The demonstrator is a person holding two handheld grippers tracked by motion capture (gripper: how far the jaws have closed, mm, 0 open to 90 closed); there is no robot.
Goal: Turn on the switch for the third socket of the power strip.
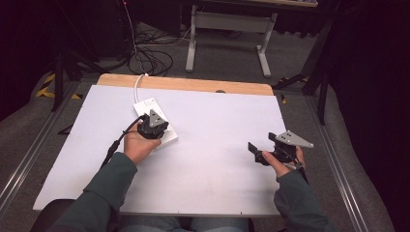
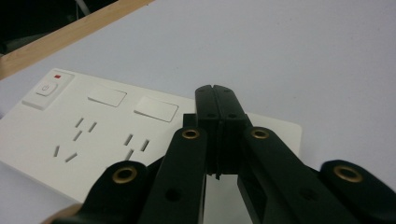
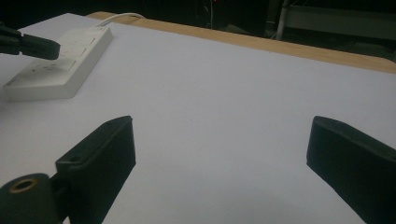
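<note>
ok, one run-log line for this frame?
left tool: shut, empty, over power strip | right tool: open, empty, apart over table | strip switch: untouched

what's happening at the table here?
A person holds a hand-held gripper in each hand over a white table. The left hand-held gripper is shut with nothing between its jaws, poised just above a white power strip, near its right end; contact can't be told. The right hand-held gripper is open and holds nothing, off to the right over bare table.
</note>
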